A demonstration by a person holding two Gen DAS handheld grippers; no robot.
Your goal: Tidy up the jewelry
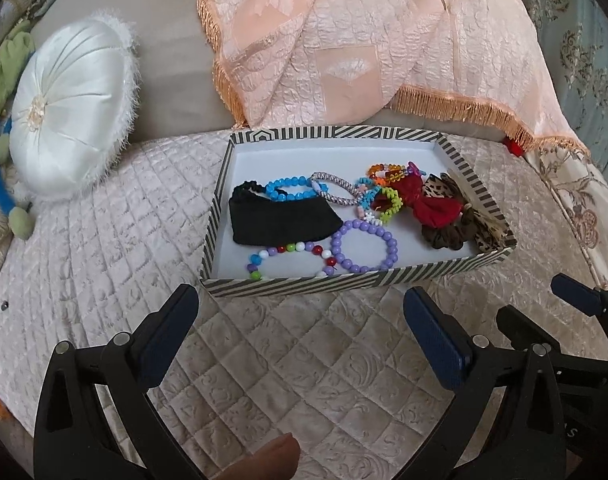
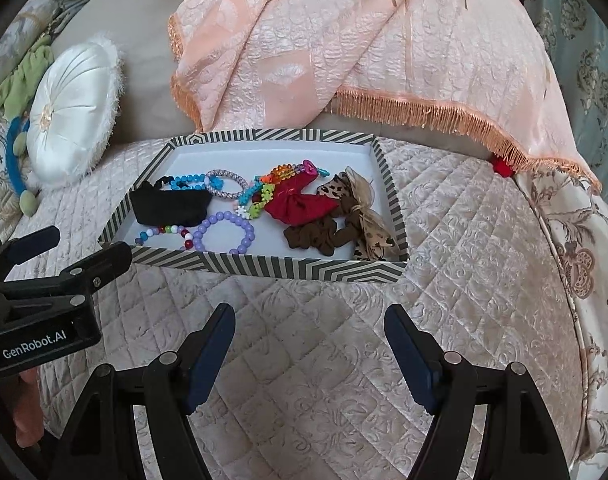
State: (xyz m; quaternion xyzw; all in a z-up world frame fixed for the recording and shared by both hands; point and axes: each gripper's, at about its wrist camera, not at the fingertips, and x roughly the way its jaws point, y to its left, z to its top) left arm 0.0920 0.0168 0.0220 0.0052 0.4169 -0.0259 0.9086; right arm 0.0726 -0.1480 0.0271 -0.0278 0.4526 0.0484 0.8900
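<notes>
- The left gripper (image 1: 300,316) hovers over the quilted bed (image 1: 304,380) just short of the striped box (image 1: 343,280), its jaws wide apart and holding nothing.
- Inside the box, at nine o'clock, a black headband (image 1: 280,220) lies flat; soft cloth, likely light and floppy, best pinched at its edge.
- At twelve o'clock from it a blue bead bracelet (image 1: 292,190) touches the band, with a silvery hair tie (image 1: 335,190) beside it.
- At six o'clock a multicolour bead bracelet (image 1: 288,254) sits beside a purple bead bracelet (image 1: 363,246); hard smooth beads, probably slippery, so I would grip across the strand, not on one bead.
- Mid-box lies a tangle of small bright bead bands (image 1: 379,196); these may drag each other along.
- At three o'clock a red bow (image 1: 427,204) overlaps a brown scrunchie (image 1: 447,236) and a leopard-print bow (image 1: 483,228); all squashy and easy to pinch.
- The right gripper (image 2: 309,340) also waits short of the box, its jaws parted and empty.
</notes>
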